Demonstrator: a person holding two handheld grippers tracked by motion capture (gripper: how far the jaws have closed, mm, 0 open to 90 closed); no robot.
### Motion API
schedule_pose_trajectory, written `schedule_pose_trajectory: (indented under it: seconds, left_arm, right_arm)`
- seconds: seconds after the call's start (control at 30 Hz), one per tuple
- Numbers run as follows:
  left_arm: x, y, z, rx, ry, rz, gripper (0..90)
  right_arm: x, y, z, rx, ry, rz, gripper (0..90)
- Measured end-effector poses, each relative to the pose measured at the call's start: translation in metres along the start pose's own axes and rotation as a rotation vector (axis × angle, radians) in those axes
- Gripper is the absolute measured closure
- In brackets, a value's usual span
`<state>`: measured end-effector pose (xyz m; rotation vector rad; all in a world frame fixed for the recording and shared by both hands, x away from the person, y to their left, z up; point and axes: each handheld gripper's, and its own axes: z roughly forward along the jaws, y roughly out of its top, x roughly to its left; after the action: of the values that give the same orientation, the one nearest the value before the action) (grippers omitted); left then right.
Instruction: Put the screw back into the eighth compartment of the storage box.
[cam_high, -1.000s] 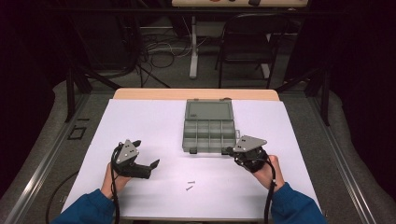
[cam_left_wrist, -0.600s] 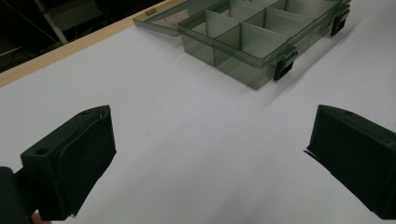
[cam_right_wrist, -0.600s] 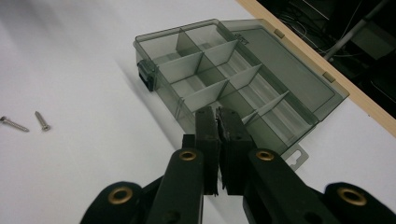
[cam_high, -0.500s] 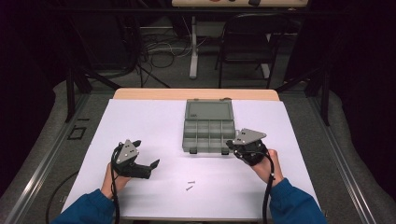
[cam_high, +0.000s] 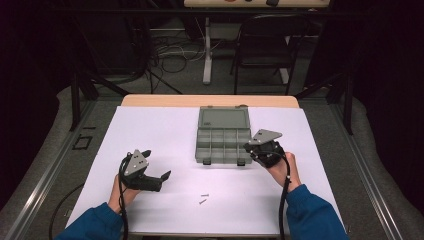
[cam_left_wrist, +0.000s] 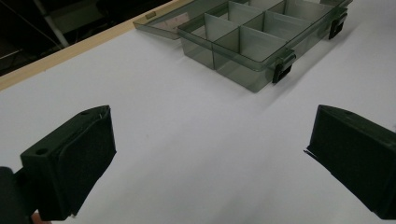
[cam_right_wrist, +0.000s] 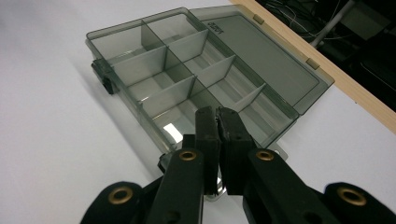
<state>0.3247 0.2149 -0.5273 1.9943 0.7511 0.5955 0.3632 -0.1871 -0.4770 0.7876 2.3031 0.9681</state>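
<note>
Open compartment box (cam_high: 223, 141) at centre frame on the white surface (cam_high: 150, 130), light, stiff, slippery plastic best taken by a wall or latch; right gripper (cam_right_wrist: 217, 122), jaws closed and empty, at its near-right corner; left gripper (cam_high: 159, 176) lower left, jaws wide, empty.

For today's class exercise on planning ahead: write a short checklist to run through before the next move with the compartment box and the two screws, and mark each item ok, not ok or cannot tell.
1. Lid of the compartment box open and lying flat: ok.
2. Compartments free to receive parts: ok, none holds anything in the right gripper view.
3. Left gripper open, nothing between its jaws: ok.
4. Right gripper ready to pick: not ok, jaws shut, tips over the box's near edge.
5. Something pinched in the right gripper: cannot tell.
6. Two screws in the open on the white sheet: ok.
</note>
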Motion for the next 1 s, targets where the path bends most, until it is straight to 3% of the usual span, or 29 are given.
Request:
schedule_pose_trajectory:
  seconds: [0.47, 1.0]
  left_arm:
    - [0.0, 0.0, 0.0, -0.009, -0.009, 0.0, 0.0]
    - [-0.001, -0.001, 0.001, -0.008, -0.021, 0.002, 0.0]
  right_arm:
    - [-0.01, 0.003, 0.026, 0.046, 0.001, 0.026, 87.9]
    - [-0.016, -0.001, 0.04, 0.088, 0.007, 0.051, 87.8]
